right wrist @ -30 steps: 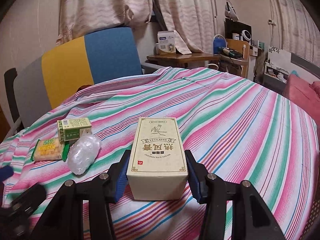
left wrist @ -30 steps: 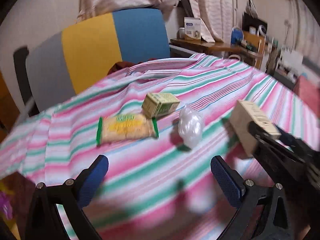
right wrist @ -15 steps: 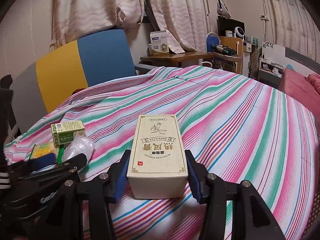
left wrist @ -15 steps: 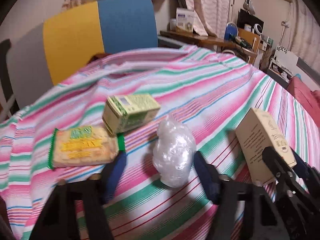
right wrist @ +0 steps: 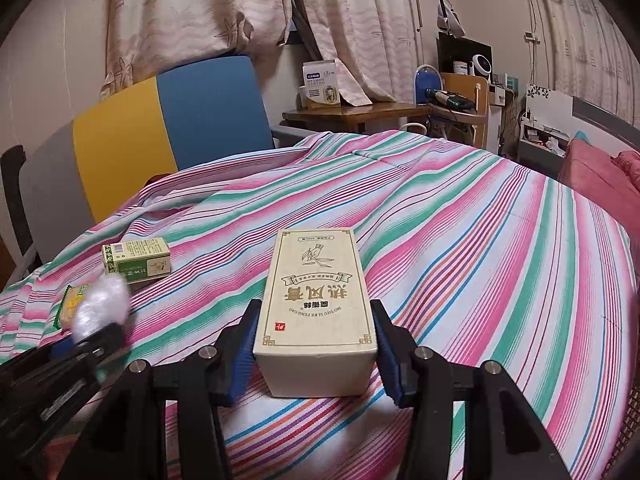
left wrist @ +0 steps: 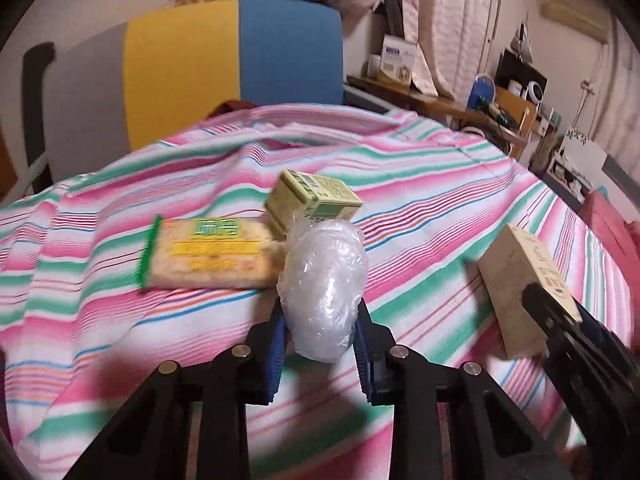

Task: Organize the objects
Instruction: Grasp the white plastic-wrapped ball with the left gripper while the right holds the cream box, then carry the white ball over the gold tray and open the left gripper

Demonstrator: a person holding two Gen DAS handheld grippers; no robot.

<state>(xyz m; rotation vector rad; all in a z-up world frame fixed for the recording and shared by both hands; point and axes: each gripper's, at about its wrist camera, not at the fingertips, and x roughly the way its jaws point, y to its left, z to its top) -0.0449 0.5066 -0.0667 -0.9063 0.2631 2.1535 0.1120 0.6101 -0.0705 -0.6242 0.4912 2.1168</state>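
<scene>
Surface: table under a pink, green and white striped cloth (right wrist: 460, 240). A chair (left wrist: 224, 64) with grey, yellow and blue back panels stands at its far edge.

Left side of the table, near the left edge:
- Flat snack packet (left wrist: 208, 256), yellow label, green crimped ends, lying flat.
- Small green box (left wrist: 316, 200), lying on its side just behind the packet's right end, towards the far edge.
- Clear plastic-wrapped bundle (left wrist: 324, 292), in front of the green box and touching the packet's right end.

Left gripper (left wrist: 320, 344): jaws pulled in tight on the lower part of the plastic-wrapped bundle, blue pads pressing it from both sides. Bundle bulges above the pads. Whether it is clear of the cloth cannot be told.

Centre to right, towards the near edge:
- Cream carton (right wrist: 316, 308), printed face up, long axis running towards the far edge.

Right gripper (right wrist: 316, 356): jaws partly open, set to the carton's width, blue pads flat against its two long sides at the near end. Carton's underside rests on the cloth.

The two held items are well apart.
</scene>
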